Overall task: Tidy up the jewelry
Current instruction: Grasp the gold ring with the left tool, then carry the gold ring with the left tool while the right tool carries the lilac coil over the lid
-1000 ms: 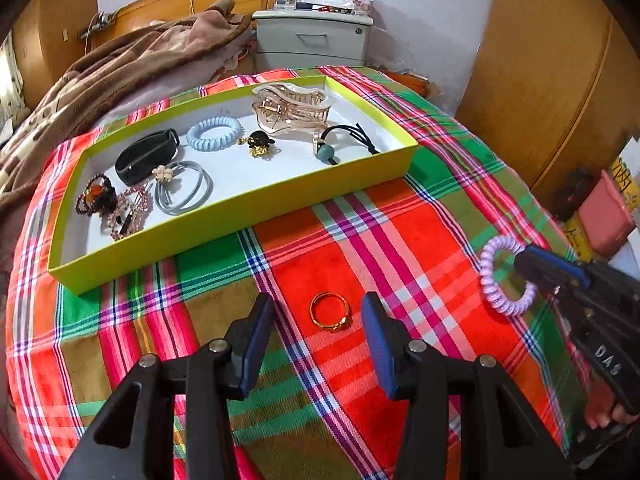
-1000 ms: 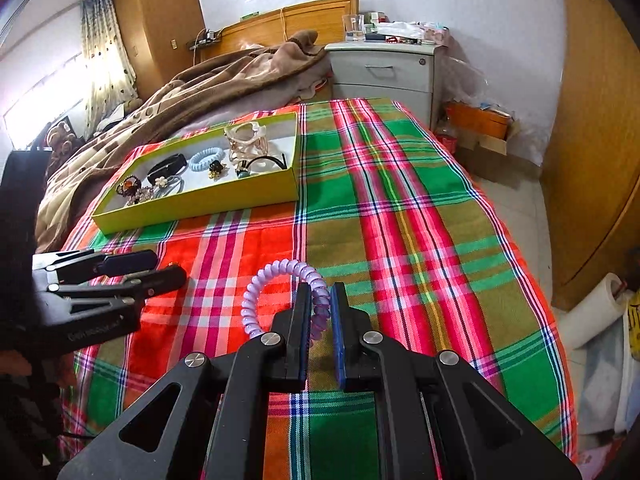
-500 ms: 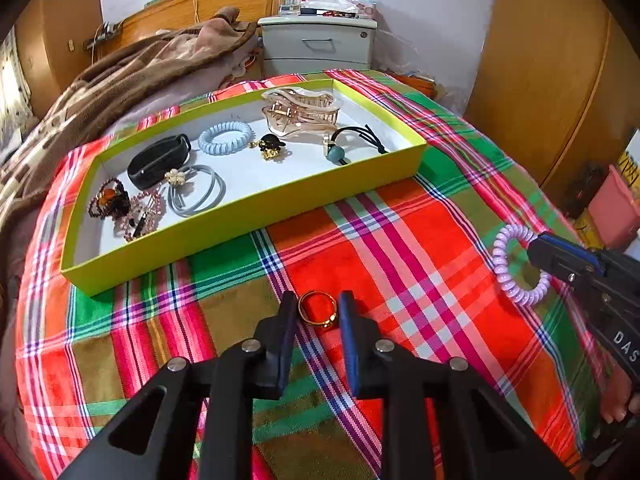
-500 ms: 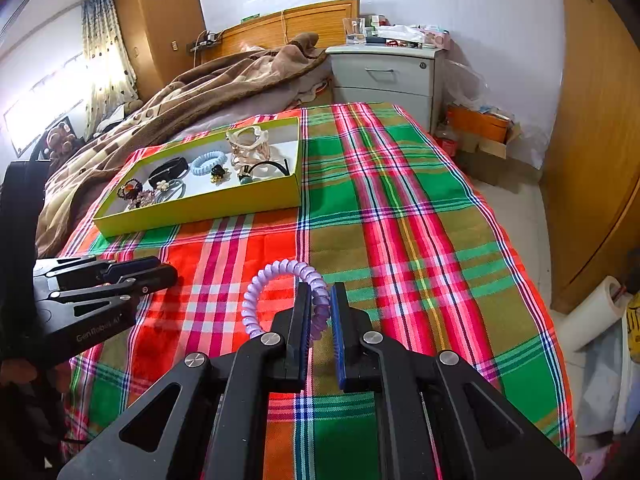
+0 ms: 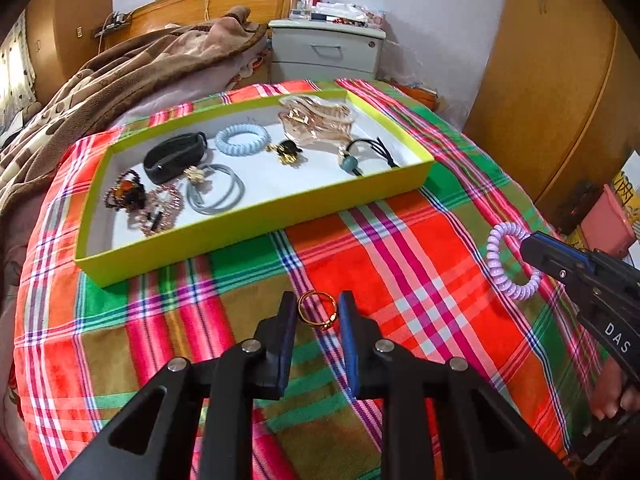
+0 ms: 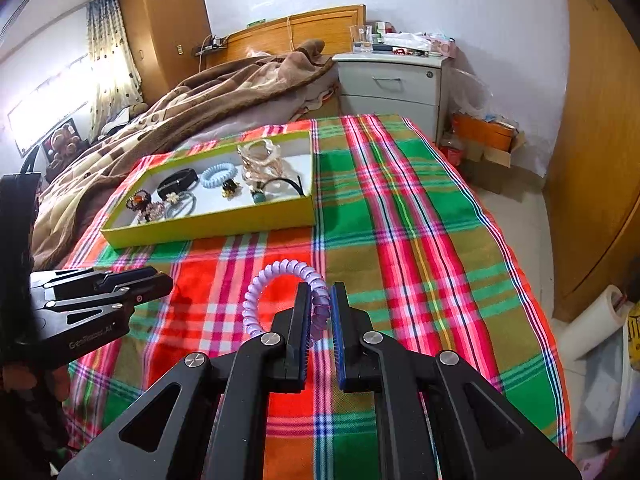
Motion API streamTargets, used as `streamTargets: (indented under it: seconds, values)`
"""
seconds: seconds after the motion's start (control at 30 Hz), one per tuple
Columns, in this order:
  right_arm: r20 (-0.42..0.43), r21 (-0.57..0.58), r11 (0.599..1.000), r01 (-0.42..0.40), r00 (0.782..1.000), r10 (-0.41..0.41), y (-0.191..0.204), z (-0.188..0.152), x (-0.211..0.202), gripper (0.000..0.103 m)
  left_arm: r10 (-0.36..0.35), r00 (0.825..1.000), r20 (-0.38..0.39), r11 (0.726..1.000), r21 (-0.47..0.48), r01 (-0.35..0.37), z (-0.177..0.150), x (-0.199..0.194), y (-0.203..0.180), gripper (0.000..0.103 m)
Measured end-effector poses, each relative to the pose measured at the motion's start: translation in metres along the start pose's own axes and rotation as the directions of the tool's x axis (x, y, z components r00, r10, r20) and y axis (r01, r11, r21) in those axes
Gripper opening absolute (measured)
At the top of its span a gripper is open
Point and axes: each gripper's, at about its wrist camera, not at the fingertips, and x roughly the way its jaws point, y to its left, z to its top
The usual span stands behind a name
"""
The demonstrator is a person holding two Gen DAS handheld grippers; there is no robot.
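A gold ring (image 5: 317, 312) is pinched between the fingers of my left gripper (image 5: 318, 314), lifted a little above the plaid cloth. My right gripper (image 6: 320, 308) is shut on a lilac spiral hair tie (image 6: 280, 288) and holds it above the cloth; it also shows in the left wrist view (image 5: 510, 262). A yellow-green tray (image 5: 256, 222) with a white floor lies farther back and holds hair ties, a black band, a rose-gold claw clip and beaded pieces. The tray also shows in the right wrist view (image 6: 208, 226).
The plaid cloth (image 5: 400, 264) covers the bed end. A brown blanket (image 6: 160, 120) lies behind the tray. A grey nightstand (image 6: 392, 84) stands at the back, wooden wardrobes (image 5: 552, 80) on the right, boxes and a roll on the floor (image 6: 600, 320).
My left gripper closed from wide open onto the gold ring and lifted it slightly. My right gripper kept holding the lilac hair tie, nearly still.
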Motion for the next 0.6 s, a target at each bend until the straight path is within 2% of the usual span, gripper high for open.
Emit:
streamTargets:
  seconds: [0.3, 0.6]
  values:
    - [0.011, -0.032, 0.999, -0.014, 1.0, 0.014, 0.017, 0.015, 0.003, 0.01, 0.007, 0.999, 0.044, 1.0, -0.031, -0.005, 0.008, -0.018, 0.018, 0.022]
    - [0.018, -0.065, 0.997, -0.044, 0.999, 0.045, 0.039, 0.051, 0.021, 0.01, 0.024, 0.996, 0.09, 0.998, -0.062, -0.018, 0.033, -0.028, 0.047, 0.022]
